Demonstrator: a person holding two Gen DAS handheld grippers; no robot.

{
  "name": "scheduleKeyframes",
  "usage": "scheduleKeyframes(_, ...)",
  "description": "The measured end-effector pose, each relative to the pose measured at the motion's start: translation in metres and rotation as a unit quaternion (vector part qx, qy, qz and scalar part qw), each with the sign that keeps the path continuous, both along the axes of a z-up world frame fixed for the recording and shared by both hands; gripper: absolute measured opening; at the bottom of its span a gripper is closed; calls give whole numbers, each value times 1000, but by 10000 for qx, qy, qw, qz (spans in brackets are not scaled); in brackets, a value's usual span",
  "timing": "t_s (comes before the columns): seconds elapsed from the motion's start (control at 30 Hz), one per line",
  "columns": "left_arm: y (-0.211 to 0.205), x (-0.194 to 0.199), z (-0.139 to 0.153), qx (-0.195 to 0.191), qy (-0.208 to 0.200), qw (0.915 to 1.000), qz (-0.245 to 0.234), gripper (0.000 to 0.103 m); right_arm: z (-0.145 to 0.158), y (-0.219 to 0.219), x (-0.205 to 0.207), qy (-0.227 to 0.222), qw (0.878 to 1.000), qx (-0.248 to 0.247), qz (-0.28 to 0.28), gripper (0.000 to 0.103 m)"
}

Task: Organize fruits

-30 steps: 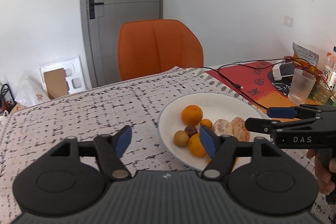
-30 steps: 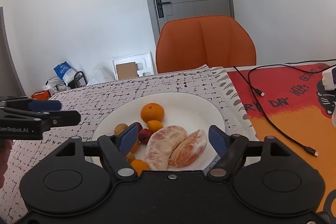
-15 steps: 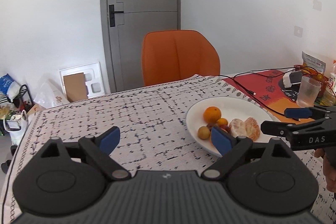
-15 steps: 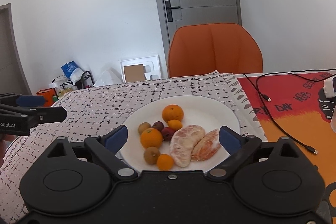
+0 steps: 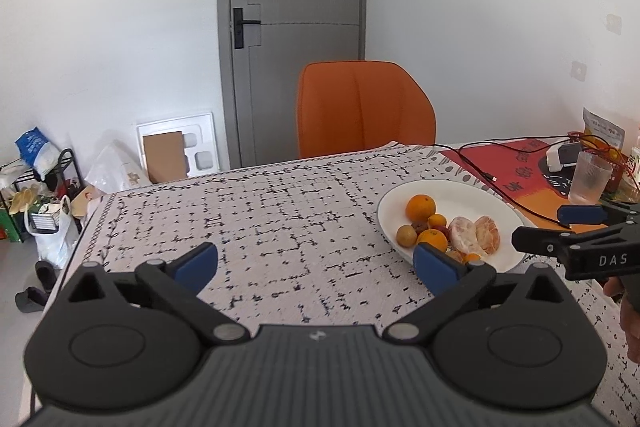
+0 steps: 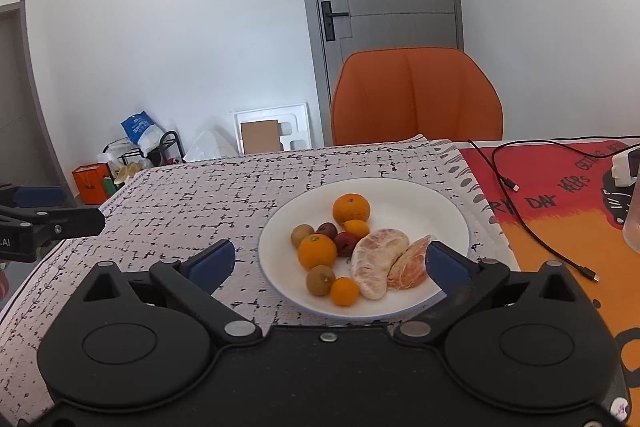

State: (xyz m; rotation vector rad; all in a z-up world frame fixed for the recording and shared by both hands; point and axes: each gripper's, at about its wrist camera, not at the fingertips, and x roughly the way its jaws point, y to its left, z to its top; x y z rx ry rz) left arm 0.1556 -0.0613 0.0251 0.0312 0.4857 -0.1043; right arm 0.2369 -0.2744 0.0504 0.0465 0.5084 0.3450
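— Two grippers, what do you see closest in?

— Nearest me, my right gripper point(image 6: 327, 262) has its blue-padded jaws spread wide with nothing between them, held over the near rim of the round white ceramic plate point(image 6: 412, 193). My left gripper point(image 5: 316, 262) is just as wide and grips nothing, above the grey black-flecked woven tablecloth point(image 5: 256, 211), with the plate point(image 5: 460, 191) off to its right.

— And the fruit?

— All on the plate. Closest to me sit a small orange kumquat point(image 6: 344, 291) and a brown round longan point(image 6: 321, 279). Beside them lie the pale peeled pomelo segment point(image 6: 378, 261) and the pinker peeled citrus segment point(image 6: 412, 261), touching each other. Behind those are a mid-sized orange tangerine point(image 6: 317, 251), two dark red jujubes point(image 6: 345, 242), a second longan point(image 6: 302, 235) and a second kumquat point(image 6: 357, 228). The larger orange mandarin point(image 6: 351, 208) sits farthest back.

— Beyond the plate?

— To the right a black cable point(image 6: 520, 195) crosses the red and orange printed mat point(image 6: 560, 203). At the far table edge stands the orange padded chair point(image 6: 416, 95), with the grey door point(image 6: 384, 7) behind it.
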Motion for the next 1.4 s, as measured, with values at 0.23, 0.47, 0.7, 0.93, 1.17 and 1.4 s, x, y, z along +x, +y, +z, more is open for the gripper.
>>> scheduleKeyframes(0.23, 12, -23, 4, -30, -23, 9998, 178, 103, 10, 11, -23, -142, 9999, -33, 84, 103)
scheduleKeyframes(0.47, 25, -47, 5, -30, -59, 9995, 324, 103, 15, 20, -42, -181, 9997, -55, 129, 103)
scheduleKeyframes(0.7, 36, -63, 4, -57, -53, 9986, 519, 103, 18, 28, -57, -123, 9998, -22, 158, 103)
scheduleKeyframes(0.93, 43, -78, 2, -110, -67, 9976, 675, 103, 19, 34, -69, -114, 9997, -29, 205, 103)
scheduleKeyframes(1.17, 45, -87, -7, -140, 50, 9969, 771, 103, 14, 38, -77, -66, 9997, -53, 215, 103)
scheduleKeyframes(1.4, 50, -92, -17, -159, 125, 9959, 884, 103, 8, 38, -83, -19, 9998, -33, 184, 103)
